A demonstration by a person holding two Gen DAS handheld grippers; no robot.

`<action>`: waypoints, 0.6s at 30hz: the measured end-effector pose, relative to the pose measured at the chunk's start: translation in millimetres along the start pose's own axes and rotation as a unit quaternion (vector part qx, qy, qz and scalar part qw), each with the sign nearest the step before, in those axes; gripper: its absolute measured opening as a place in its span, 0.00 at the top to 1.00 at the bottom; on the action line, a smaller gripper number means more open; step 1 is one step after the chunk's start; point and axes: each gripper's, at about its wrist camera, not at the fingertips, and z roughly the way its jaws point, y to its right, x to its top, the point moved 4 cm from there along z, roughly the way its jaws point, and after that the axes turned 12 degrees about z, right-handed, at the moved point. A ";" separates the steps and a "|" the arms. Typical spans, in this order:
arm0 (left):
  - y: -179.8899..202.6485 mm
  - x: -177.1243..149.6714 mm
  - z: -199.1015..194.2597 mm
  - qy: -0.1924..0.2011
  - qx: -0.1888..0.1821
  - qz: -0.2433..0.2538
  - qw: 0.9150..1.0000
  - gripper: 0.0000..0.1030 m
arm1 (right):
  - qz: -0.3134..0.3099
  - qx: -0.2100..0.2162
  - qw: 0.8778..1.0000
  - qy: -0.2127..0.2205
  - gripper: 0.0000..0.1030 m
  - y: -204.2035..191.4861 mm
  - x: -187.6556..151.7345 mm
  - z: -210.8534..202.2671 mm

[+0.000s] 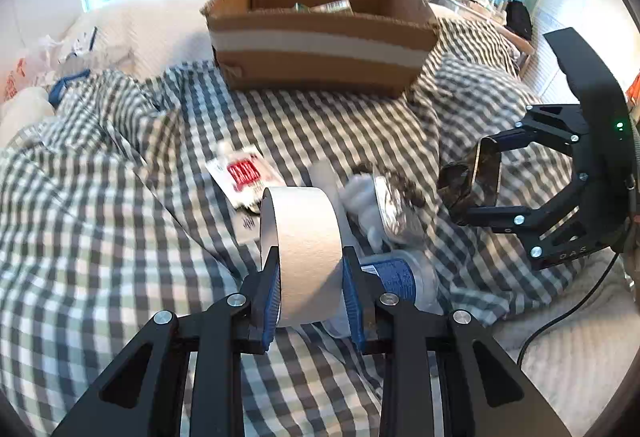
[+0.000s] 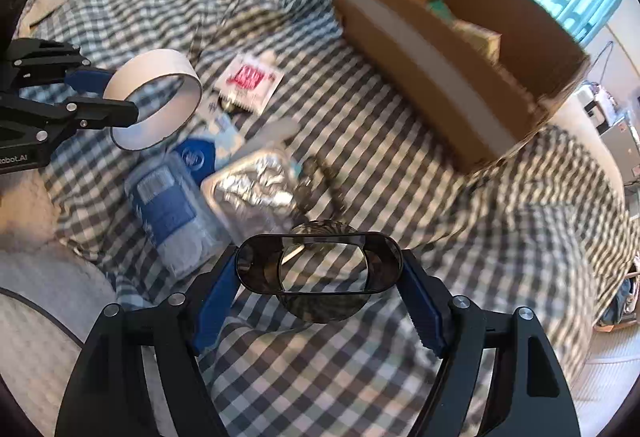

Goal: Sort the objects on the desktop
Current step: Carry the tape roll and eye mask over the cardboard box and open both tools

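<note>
My left gripper (image 1: 310,257) is shut on a roll of beige masking tape (image 1: 304,221), which stands on edge between the blue pads, lifted above the checked blanket. The right wrist view shows that same tape roll (image 2: 168,58) and the left gripper (image 2: 108,95) at far left. My right gripper (image 2: 318,269) is shut on a dark, see-through oval case (image 2: 256,265), gripped at its two ends and held off the bed. The left wrist view has this right gripper (image 1: 476,179) and the case (image 1: 486,173) at the right. An open cardboard box (image 1: 320,41) (image 2: 420,49) sits beyond both, with a few items inside.
On the checked blanket (image 1: 120,237) below the grippers lie a red-and-white sachet (image 1: 244,173) (image 2: 248,81), a crinkled foil pack (image 1: 394,205) (image 2: 252,189) and a blue-labelled plastic bottle (image 1: 400,277) (image 2: 168,209). White bedding and bags lie at the far left.
</note>
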 end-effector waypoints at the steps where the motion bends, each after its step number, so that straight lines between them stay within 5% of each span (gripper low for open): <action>1: -2.1 3.7 -2.8 0.005 0.001 -0.001 1.000 0.72 | -0.001 -0.002 1.000 0.007 0.26 0.8 2.1 -5.4; 18: -11.6 78.2 -22.2 0.058 0.020 0.028 0.998 0.72 | -0.011 -0.037 0.994 0.100 0.26 19.5 50.8 -66.1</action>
